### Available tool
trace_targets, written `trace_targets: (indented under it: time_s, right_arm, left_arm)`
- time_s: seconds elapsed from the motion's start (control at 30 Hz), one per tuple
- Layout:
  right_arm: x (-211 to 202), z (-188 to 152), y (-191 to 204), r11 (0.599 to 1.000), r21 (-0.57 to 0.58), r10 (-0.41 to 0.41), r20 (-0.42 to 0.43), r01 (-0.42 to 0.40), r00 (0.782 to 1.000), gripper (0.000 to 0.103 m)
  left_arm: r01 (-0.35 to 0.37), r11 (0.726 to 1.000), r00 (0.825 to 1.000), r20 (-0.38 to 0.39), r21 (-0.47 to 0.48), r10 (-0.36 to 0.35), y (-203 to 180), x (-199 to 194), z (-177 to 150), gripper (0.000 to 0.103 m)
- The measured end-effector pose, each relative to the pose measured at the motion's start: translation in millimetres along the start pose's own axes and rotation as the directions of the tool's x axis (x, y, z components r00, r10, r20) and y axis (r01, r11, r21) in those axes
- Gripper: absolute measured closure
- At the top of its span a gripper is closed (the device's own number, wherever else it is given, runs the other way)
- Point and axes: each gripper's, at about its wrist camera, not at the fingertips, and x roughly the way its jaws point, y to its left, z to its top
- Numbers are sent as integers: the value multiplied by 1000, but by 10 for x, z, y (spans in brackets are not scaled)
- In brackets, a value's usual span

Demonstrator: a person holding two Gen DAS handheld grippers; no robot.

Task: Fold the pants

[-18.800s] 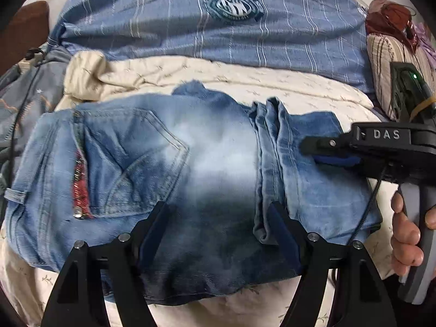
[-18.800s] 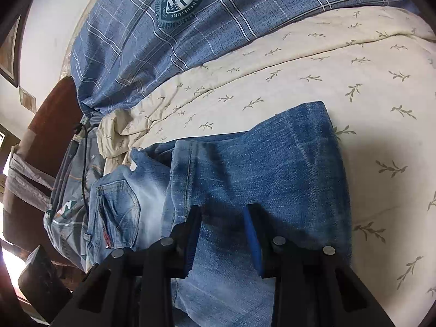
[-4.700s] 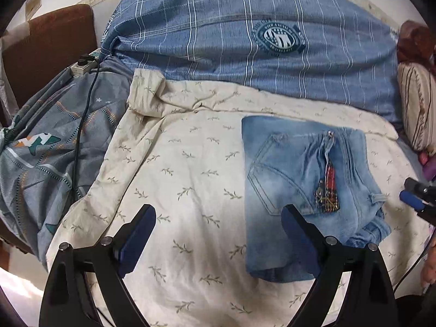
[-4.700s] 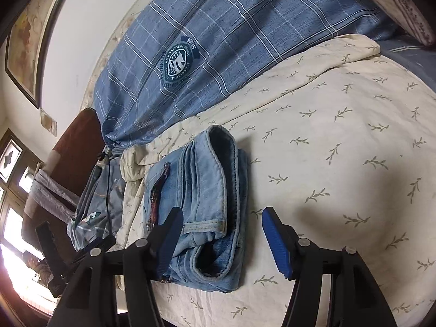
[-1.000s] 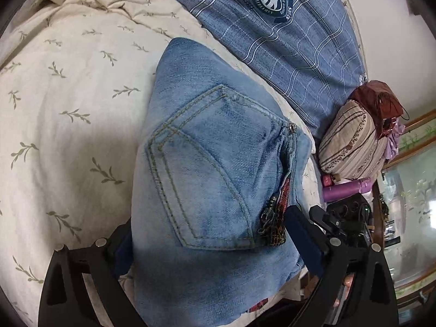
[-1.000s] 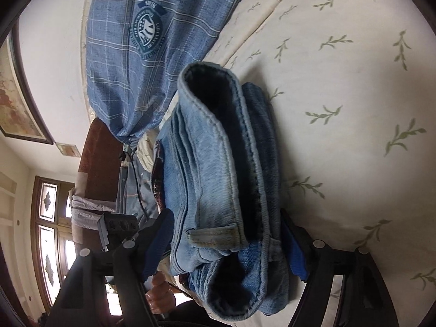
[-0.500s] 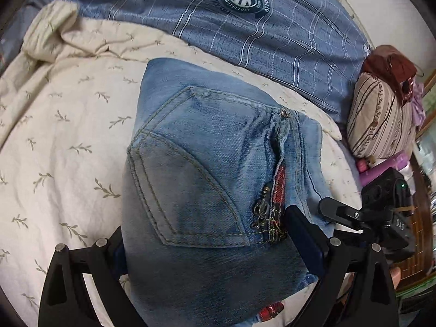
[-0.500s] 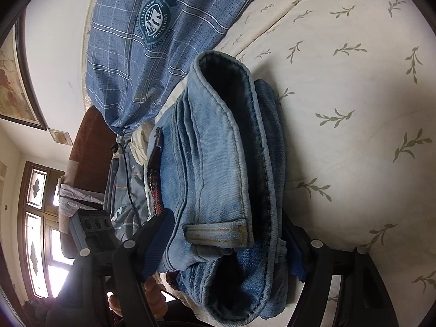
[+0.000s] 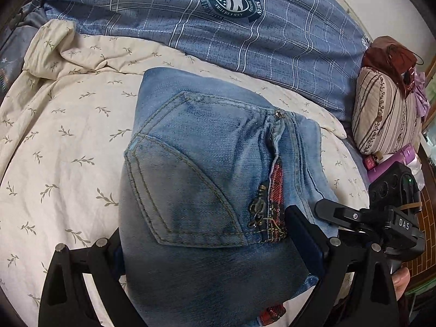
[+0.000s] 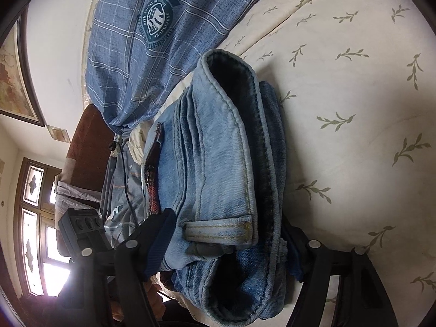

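Note:
The blue jeans [image 9: 207,169] are folded into a thick bundle on the cream leaf-print sheet [image 9: 54,141], back pocket and red zip trim facing up. My left gripper [image 9: 209,242] straddles the near end of the bundle, and denim bulges over both pads. The right wrist view shows the stack [image 10: 226,163] edge-on, waistband and belt loop toward me. My right gripper [image 10: 229,245] is closing on it, pads against both faces. One right finger [image 9: 335,211] reaches the bundle's right edge, with a hand [image 9: 400,280] below it.
A blue plaid quilt with a round crest [image 9: 245,27] lies along the far side. At the right stand a striped cushion [image 9: 387,114] and a purple bottle [image 9: 392,160]. Grey bedding with a black cable [image 10: 120,188] and a brown headboard [image 10: 90,136] lie beyond the jeans.
The left view has rolled and pulled back a little, with the bundle staying between its fingers. The right gripper's jaws have narrowed slightly around the stack, and that gripper shows more fully at the right.

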Motion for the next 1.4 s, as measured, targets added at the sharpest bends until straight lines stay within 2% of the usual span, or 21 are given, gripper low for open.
trace_targets:
  time_s: [0.1, 0.23, 0.67, 0.93, 1.0, 1.13, 1.27, 1.4]
  right_arm:
    - [-9, -1, 4, 1000, -10, -23, 12, 23, 1000, 41]
    - [-16, -7, 38, 999, -30, -39, 27, 40, 999, 45]
    - [-54, -86, 420, 978, -180, -75, 145, 101, 987, 45]
    - [-27, -98, 484, 963, -227, -108, 171, 145, 979, 45]
    - [8, -77, 437, 966, -206, -125, 154, 156, 980, 45]
    - [71, 0, 242, 988, -101, -106, 89, 115, 990, 45]
    - [103, 82, 17, 999, 42, -35, 45, 33, 998, 42]
    - [134, 151, -186, 981, 175, 78, 47, -85, 996, 35]
  left_arm:
    - [-1, 1000, 1000, 5, 7, 1, -15, -20, -16, 6]
    - [-3, 1000, 1000, 17, 18, 3, -35, -36, -20, 6]
    - [7, 999, 997, 81, 46, -10, -54, -178, -1, 9]
    - [-1, 997, 996, 94, 71, -5, -66, -204, 6, 10]
    - [-17, 996, 996, 87, 86, 10, -86, -177, 5, 10]
    - [-36, 995, 998, 61, 88, 30, -66, -114, 10, 10]
    - [-14, 997, 1000, 17, 70, 13, 8, -28, -4, 9]
    - [47, 998, 999, -18, 39, -46, 129, 37, -42, 8]
